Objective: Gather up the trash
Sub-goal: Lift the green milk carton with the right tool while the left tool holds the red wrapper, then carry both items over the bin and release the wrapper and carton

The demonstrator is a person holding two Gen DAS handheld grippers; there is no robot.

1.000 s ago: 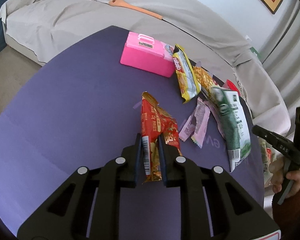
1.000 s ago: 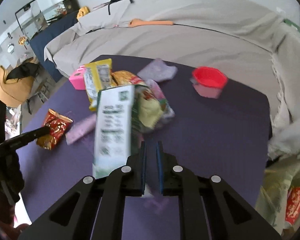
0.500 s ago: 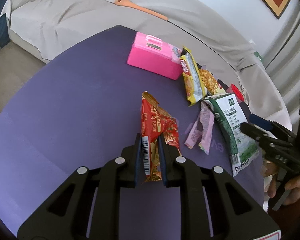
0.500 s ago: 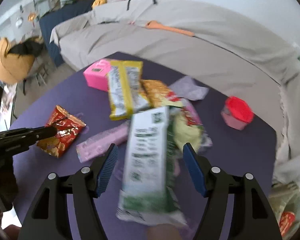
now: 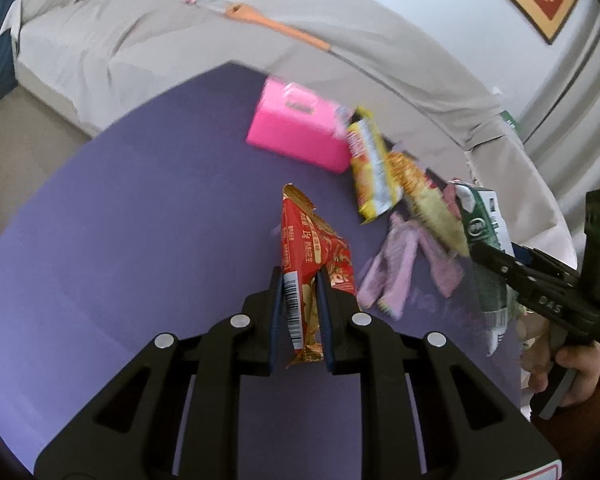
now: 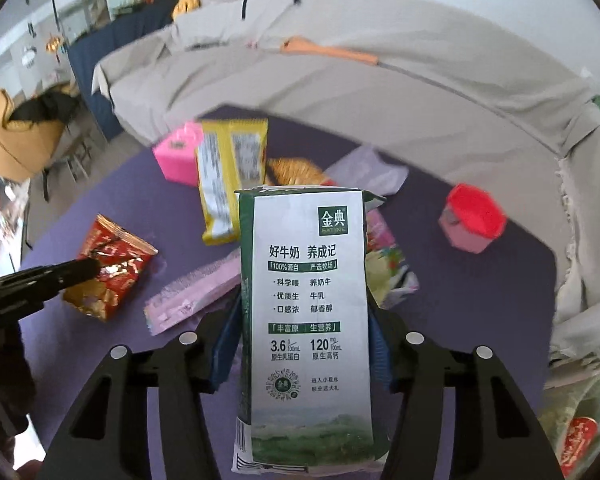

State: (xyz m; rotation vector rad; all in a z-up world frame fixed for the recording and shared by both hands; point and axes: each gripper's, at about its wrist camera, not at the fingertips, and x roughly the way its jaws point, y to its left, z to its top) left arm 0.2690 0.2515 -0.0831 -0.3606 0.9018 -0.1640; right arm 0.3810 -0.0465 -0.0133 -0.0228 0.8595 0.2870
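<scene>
Right gripper [image 6: 304,344] newly around boxy carton [image 6: 306,300]

One red snack packet [image 5: 312,248]. One yellow snack packet [image 6: 230,176], lying flat. One green-and-white milk carton [image 6: 306,312]. One pink box [image 5: 296,128] with a handle on its lid. One small pink tub with a red lid [image 6: 470,218]. Two pale pink wrappers show from the left wrist, one [image 5: 392,276] beside the other [image 5: 440,264]. One pale lilac crumpled wrapper [image 6: 370,170]. One golden noodle-print packet [image 5: 416,184]. All on one purple counter [image 5: 140,220]. Two claws: left [image 5: 300,308], right [image 6: 304,344].
</scene>
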